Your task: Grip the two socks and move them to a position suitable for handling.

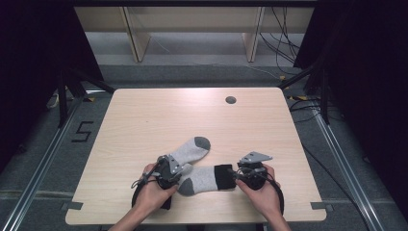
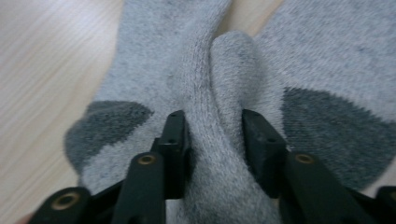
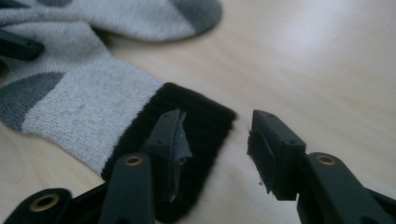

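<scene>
Two grey socks with dark heels and toes lie crossed near the table's front edge. One sock (image 1: 190,150) points its toe to the far side. The other sock (image 1: 204,178) lies sideways, its black cuff (image 1: 224,176) toward the right. My left gripper (image 1: 175,171) stands where they meet, and in its own view a raised fold of grey sock (image 2: 219,93) is pinched between the jaws of this gripper (image 2: 215,135). My right gripper (image 3: 217,135) is open at the black cuff (image 3: 201,112): one jaw lies over the cuff, the other over bare wood.
The light wooden table (image 1: 144,115) has a round cable hole (image 1: 231,100) at the far right. Both of the person's hands come in over the front edge. Dark curtains and floor cables surround the table.
</scene>
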